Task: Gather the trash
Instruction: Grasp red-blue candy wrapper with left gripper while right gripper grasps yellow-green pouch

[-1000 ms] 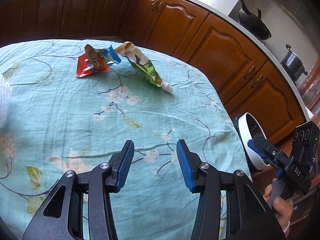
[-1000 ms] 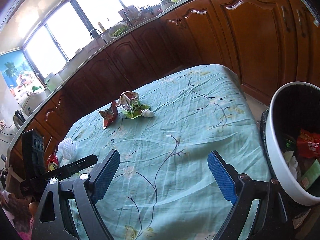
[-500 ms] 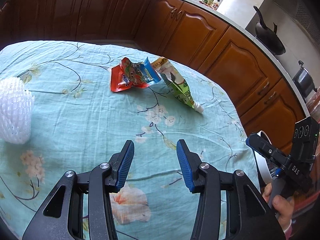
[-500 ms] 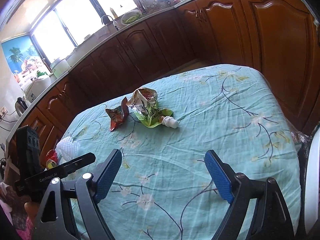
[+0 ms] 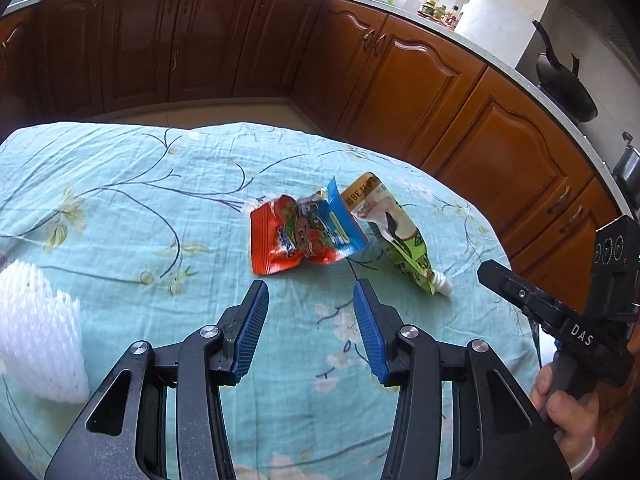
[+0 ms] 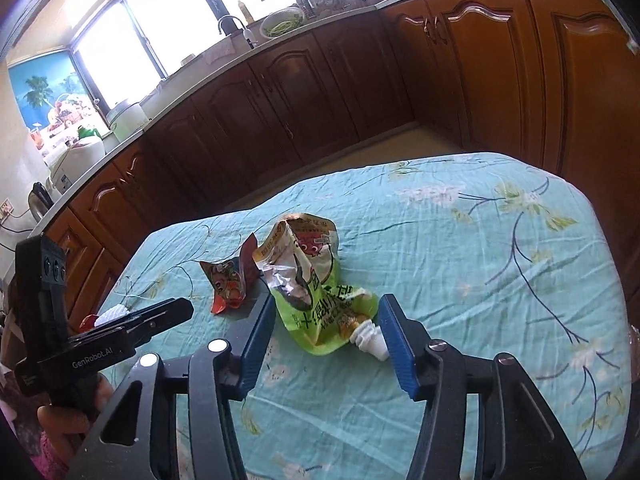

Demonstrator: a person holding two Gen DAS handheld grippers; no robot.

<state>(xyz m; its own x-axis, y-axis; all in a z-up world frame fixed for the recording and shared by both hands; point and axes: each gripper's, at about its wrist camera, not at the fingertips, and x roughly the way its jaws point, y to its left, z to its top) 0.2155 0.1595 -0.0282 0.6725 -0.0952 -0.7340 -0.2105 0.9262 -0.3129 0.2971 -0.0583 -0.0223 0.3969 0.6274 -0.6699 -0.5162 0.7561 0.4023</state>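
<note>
A red and blue snack wrapper (image 5: 304,236) lies on the teal flowered tablecloth (image 5: 120,208), just beyond my open, empty left gripper (image 5: 310,298). Beside it lies a green spouted drink pouch (image 5: 400,236) with a white nozzle. In the right wrist view my right gripper (image 6: 326,312) is open, its blue pads either side of the pouch (image 6: 316,296), not closed on it. The red wrapper (image 6: 228,280) sits to the pouch's left. The right gripper's body (image 5: 560,320) shows at the right of the left wrist view.
A white foam fruit net (image 5: 36,332) lies on the cloth at the left. Wooden kitchen cabinets (image 5: 440,92) ring the table closely. A wok (image 5: 564,84) sits on the counter. The left gripper's body (image 6: 80,336) is at the left of the right wrist view.
Both grippers have moved in toward the wrappers. The right one swung away from the trash bin, now out of view, and narrowed around the green pouch.
</note>
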